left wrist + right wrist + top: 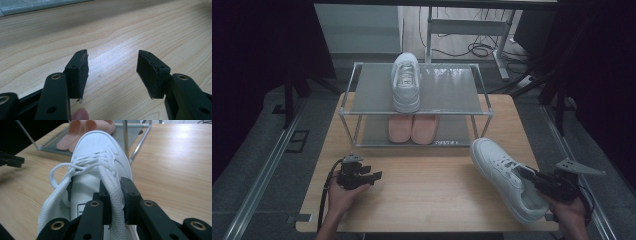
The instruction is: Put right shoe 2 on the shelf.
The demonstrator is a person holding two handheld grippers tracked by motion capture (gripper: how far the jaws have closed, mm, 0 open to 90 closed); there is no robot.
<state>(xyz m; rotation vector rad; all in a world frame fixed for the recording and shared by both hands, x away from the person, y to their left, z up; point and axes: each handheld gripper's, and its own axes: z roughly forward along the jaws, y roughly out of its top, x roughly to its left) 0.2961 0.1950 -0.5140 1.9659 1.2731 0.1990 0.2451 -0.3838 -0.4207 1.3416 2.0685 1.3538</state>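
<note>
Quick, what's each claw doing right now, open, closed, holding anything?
Left claw: open, nothing between its jaws, over the table.
Right claw: closed on the collar of the white sneaker.

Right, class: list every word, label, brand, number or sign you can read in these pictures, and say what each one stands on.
None can be read.
Tongue label of the white shoe on the table: dark printing, partly hidden behind the right tool, too small to read.
Tongue label of the white shoe on the rack: a dark patch, too blurred to read.
Front rail of the rack: faint marks, unreadable.
Pink slippers and table: no text.
</note>
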